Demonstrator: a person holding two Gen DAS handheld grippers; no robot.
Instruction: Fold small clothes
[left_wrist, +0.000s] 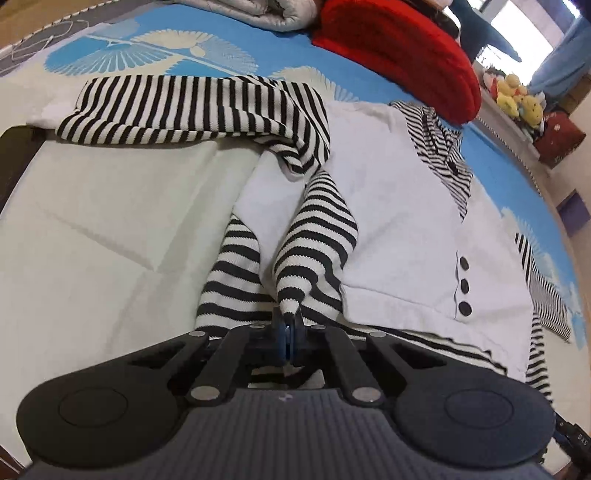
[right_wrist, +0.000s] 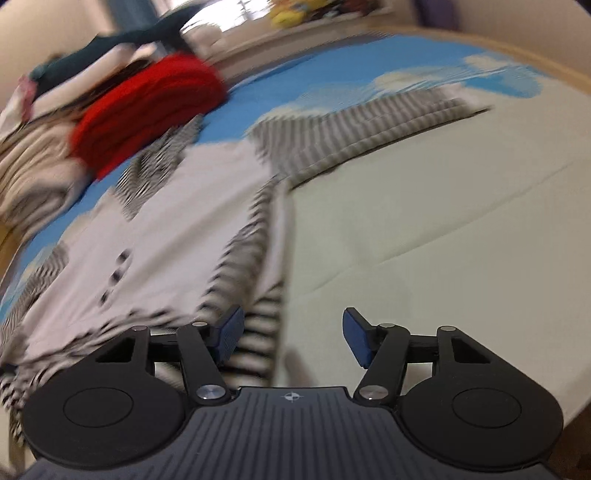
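A small white top (left_wrist: 399, 221) with black-and-white striped sleeves, a striped collar and three black buttons lies on the bed. My left gripper (left_wrist: 289, 326) is shut on the striped hem fabric (left_wrist: 310, 251), which rises bunched from the jaws. One striped sleeve (left_wrist: 184, 107) lies spread at the far left. In the blurred right wrist view the same top (right_wrist: 177, 229) lies to the left, its sleeve (right_wrist: 369, 129) stretched far right. My right gripper (right_wrist: 291, 339) is open and empty, low over the striped hem edge (right_wrist: 258, 332).
A pale sheet (left_wrist: 110, 229) lies under the top on a blue patterned bedspread (left_wrist: 207, 33). A red knitted garment (left_wrist: 399, 55) and folded grey bedding (left_wrist: 258, 11) sit at the far side. Plush toys (left_wrist: 517, 98) stand on a ledge at right.
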